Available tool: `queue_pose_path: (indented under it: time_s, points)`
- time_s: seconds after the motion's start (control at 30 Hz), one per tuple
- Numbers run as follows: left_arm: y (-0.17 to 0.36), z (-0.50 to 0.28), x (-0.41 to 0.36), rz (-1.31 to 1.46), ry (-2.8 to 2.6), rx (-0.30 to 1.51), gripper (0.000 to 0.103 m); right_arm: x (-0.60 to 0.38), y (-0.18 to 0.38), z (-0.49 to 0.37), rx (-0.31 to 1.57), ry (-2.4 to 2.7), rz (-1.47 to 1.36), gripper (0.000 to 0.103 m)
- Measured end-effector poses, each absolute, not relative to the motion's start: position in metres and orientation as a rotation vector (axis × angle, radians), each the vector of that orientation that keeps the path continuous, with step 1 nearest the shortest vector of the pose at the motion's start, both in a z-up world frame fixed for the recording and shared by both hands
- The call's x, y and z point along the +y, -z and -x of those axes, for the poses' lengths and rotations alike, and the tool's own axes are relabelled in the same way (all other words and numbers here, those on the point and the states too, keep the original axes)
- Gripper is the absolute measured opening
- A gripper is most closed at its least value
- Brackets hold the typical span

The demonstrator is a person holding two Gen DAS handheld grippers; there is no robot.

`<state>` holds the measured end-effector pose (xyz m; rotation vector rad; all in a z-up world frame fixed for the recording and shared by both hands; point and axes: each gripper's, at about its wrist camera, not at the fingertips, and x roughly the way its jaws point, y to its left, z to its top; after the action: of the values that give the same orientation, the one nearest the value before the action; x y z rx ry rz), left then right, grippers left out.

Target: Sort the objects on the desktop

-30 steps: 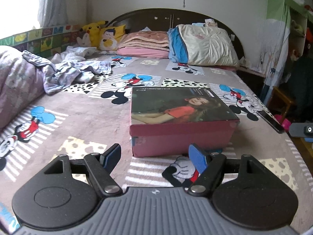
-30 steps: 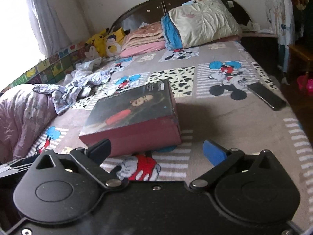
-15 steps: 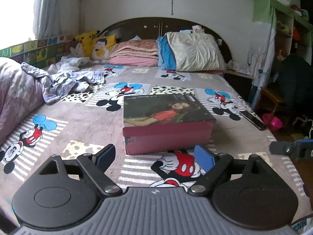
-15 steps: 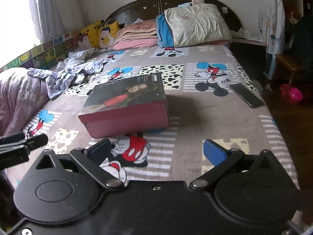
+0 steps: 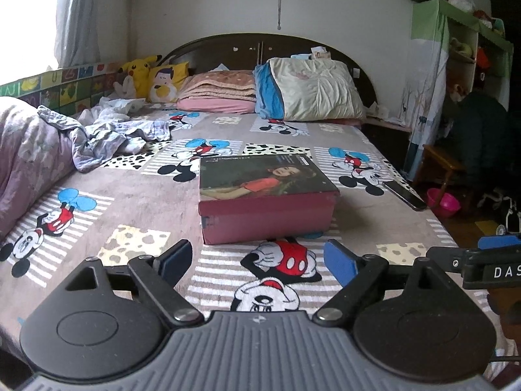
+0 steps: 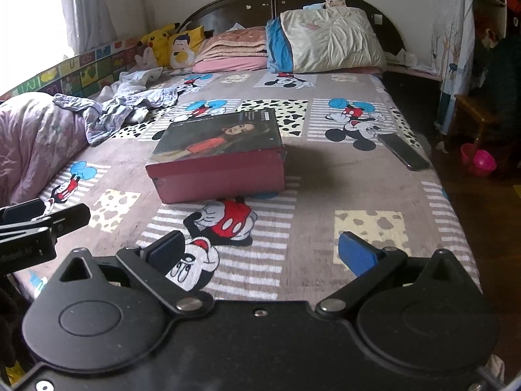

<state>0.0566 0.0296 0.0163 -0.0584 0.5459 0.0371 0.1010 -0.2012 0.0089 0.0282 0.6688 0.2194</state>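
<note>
A red box (image 5: 265, 195) with a woman's picture on its lid lies shut in the middle of the bed; it also shows in the right wrist view (image 6: 221, 156). A black phone (image 5: 403, 194) lies near the bed's right edge, also seen in the right wrist view (image 6: 405, 151). My left gripper (image 5: 257, 262) is open and empty, hovering over the bed's foot, well short of the box. My right gripper (image 6: 260, 254) is open and empty, also back from the box. Each gripper shows at the edge of the other's view.
The bed (image 5: 130, 202) has a Mickey Mouse blanket. Crumpled clothes (image 5: 107, 137) and a purple quilt (image 5: 26, 159) lie at the left. Pillows (image 5: 312, 89), folded blankets and plush toys (image 5: 143, 73) sit by the headboard. A stool and pink basin (image 5: 444, 202) stand right of the bed.
Both grippers have drawn back from the box toward the foot of the bed; the box looks smaller and farther. Both stay open and empty.
</note>
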Motion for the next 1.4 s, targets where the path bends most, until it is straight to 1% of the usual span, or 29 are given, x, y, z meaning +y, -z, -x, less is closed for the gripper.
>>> queue_pose_path:
  time_s: [0.5, 1.4]
  points:
    - [-0.013, -0.022, 0.019, 0.056, 0.001, 0.560, 0.088, -0.200, -0.012, -0.068, 0.665, -0.206, 0.009, 0.102]
    - [-0.021, -0.010, 0.007, 0.038, 0.021, 0.533, 0.088, -0.199, -0.015, -0.054, 0.656, -0.201, 0.027, 0.102]
